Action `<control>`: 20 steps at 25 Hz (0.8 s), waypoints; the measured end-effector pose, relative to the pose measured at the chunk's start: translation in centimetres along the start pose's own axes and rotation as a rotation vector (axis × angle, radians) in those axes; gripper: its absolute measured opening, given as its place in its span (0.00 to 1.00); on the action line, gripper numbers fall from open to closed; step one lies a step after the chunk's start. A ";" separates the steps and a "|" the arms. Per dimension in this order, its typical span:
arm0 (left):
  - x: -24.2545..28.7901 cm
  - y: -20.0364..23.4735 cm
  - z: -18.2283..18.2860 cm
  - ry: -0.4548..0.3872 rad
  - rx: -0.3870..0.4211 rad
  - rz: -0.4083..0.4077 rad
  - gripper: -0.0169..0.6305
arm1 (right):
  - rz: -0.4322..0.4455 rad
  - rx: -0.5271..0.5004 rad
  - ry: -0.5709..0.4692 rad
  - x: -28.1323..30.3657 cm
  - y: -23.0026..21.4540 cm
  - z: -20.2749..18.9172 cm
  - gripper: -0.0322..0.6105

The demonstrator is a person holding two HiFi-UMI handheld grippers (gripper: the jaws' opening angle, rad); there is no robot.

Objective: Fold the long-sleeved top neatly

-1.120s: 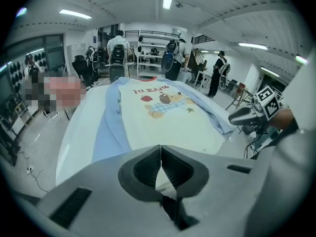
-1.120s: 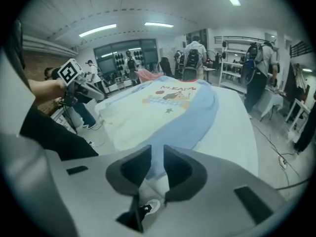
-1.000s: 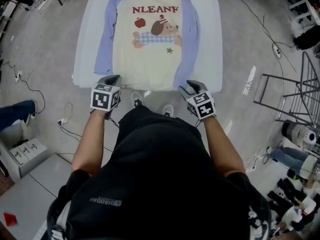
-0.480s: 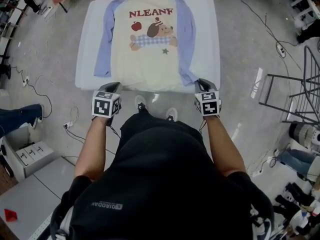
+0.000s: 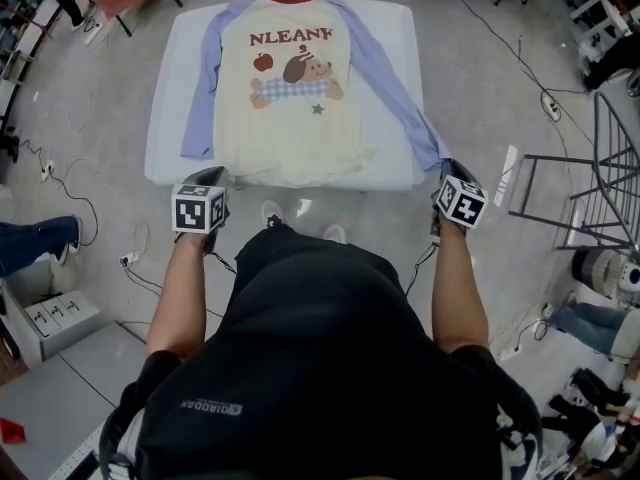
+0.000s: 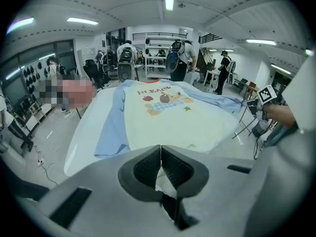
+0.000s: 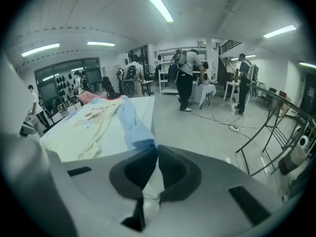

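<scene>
**Head view:** top (image 5: 290,118) lies flat, print up, on white surface (image 5: 400,23). Red collar is at surface's far edge, hem at its near edge. Sleeve (image 5: 397,93) on person's R side runs diag. across to surface's near-R corner. Its cuff ends at R gripper (image 5: 447,171), just off that corner. Other sleeve (image 5: 200,98) lies straight down surface's L side, beside the body. L gripper (image 5: 210,176) sits at surface's near edge, toward the L corner, tips at the hem. Metal rack (image 5: 590,188) stands on floor well R of surface.

**L gripper view:** L gripper (image 6: 160,147) jaws are pressed together, pads meeting tip to tip. Tips sit at near edge of surface (image 6: 89,132), right where hem of top (image 6: 173,117) ends. Can't tell if any cloth is nipped. Other sleeve (image 6: 112,132) lies flat on surface. People w/ backpacks (image 6: 177,58) stand beyond surface's far end.

**R gripper view:** R gripper (image 7: 156,148) jaws have just been closing. They're now together, pinching blue cuff of sleeve (image 7: 134,127) at the tips. Sleeve runs from surface (image 7: 146,107) straight to the jaws. Rest of top (image 7: 94,125) lies flat on surface. Rack (image 7: 276,127) & a standing person (image 7: 187,78) are on floor R of surface.
</scene>
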State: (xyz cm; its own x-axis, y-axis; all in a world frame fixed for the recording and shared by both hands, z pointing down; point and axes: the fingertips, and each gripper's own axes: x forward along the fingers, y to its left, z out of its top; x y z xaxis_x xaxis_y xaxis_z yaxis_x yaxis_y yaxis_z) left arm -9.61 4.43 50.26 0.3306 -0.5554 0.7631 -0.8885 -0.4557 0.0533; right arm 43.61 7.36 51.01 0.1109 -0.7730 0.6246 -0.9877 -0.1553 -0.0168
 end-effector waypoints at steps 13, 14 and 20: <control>-1.8 4.0 1.2 -0.091 -0.108 0.057 0.04 | -0.041 -0.077 -0.383 -3.8 -1.5 22.2 0.08; -1.7 4.3 1.4 -0.093 -0.107 0.053 0.04 | -0.030 -0.096 -0.402 -4.0 -0.7 24.4 0.08; -1.4 6.7 3.0 -0.101 -0.033 0.033 0.04 | 0.083 -0.211 -0.448 -3.7 8.7 35.2 0.08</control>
State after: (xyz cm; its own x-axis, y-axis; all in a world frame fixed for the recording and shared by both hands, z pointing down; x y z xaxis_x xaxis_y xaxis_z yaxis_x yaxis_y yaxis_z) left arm -15.07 0.09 47.64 0.3304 -0.6379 0.6957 -0.9088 -0.4140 0.0520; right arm 38.48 -12.78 21.01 0.0221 -0.9728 0.2305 -0.9908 0.0094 0.1348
